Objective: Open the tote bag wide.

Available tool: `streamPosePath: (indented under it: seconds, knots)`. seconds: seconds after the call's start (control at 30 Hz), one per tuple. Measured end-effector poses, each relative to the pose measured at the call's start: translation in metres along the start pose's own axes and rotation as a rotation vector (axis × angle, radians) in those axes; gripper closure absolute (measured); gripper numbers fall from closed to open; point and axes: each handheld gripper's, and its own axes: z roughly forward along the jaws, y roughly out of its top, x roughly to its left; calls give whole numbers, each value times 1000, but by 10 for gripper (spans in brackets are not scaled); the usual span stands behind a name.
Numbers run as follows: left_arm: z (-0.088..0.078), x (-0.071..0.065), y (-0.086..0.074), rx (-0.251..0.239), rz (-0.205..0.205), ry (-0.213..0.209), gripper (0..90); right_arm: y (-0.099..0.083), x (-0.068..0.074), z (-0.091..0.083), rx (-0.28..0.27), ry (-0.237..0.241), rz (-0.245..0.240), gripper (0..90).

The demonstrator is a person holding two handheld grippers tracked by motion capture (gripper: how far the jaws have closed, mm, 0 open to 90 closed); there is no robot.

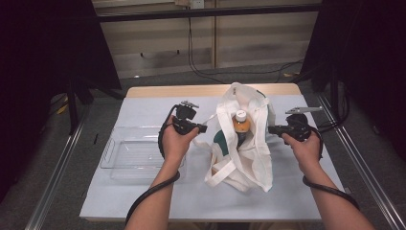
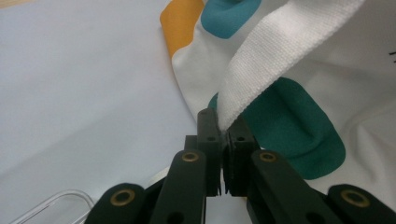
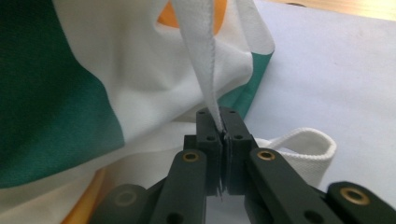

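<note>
White cloth bag (image 1: 246,143) w/ bottle (image 1: 241,125) is sitting on bench (image 1: 143,103), left tongs (image 1: 205,128) & right tongs (image 1: 271,129) each clamping a strap.

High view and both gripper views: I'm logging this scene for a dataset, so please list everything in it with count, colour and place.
tote bag: 1, white with teal and orange patches, mid-table, held open
bag straps: 2 gripped, white webbing, one in each gripper; another loop lies on the sheet
bottle: 1, orange with white cap, upright inside the bag
tray: 1, clear plastic, on the table left of the bag
table sheet: 1, pale grey, over a wooden tabletop
cables: several, black, on the floor beyond the table
left gripper: black, shut on a strap
right gripper: black, shut on a strap
</note>
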Motion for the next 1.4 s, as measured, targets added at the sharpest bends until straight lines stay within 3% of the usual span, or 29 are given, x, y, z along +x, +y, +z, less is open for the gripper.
streamPosePath:
  seconds: [0.07, 0.1, 0.2, 0.33, 0.43, 0.53, 0.57, 0.63, 0.67, 0.73, 0.77, 0.87, 0.9, 1.0, 1.03, 1.33, 1.4]
  knots:
    - [-2, 3, 0, 5, 18, -17, 826, 1, 2, 0, -7, 7, -1, 880]
    - [-2, 2, 0, -1, 22, -7, 783, 2, 3, 0, -7, 6, -6, 880]
    - [-3, 0, 0, -33, 12, -10, 679, 6, 5, -2, -11, 6, -20, 879]
    - [-6, -4, 4, -31, 37, -16, 607, 10, 7, -4, -12, 5, -28, 879]
    - [-11, -9, 12, -59, 54, -20, 572, 12, 9, -4, -8, 6, -34, 879]
    - [-13, -11, 15, -70, 60, -17, 608, 12, 10, -3, -5, 6, -38, 878]
    - [-15, -14, 18, -92, 74, 10, 652, 12, 10, -3, -3, 4, -37, 879]
    - [-15, -15, 19, -111, 55, -12, 731, 12, 11, -3, -4, 3, -40, 879]
    - [-15, -15, 19, -111, 55, -12, 749, 12, 11, -3, -4, 3, -40, 879]
    - [-13, -14, 19, -64, 60, -12, 799, 11, 10, -3, 4, -5, -40, 879]
    - [-11, -12, 18, -73, 35, -17, 828, 11, 9, -3, 5, -7, -38, 879]
    - [-9, -8, 16, -48, 20, 3, 851, 9, 6, -3, 8, -9, -28, 879]
    - [-6, -8, 14, -50, -18, 13, 855, 7, 4, -2, 13, -12, -23, 879]
    - [-2, -6, 14, -25, -10, 19, 860, 3, 0, 0, 21, -15, -17, 880]
    - [-2, -5, 14, -5, 10, 27, 861, 1, -2, 1, 24, -15, -13, 880]
    - [9, 0, 7, 17, -14, 22, 873, -15, -9, 16, 56, -14, 6, 880]
    - [8, 2, 6, 33, -3, 25, 874, -16, -10, 17, 60, -12, 11, 880]
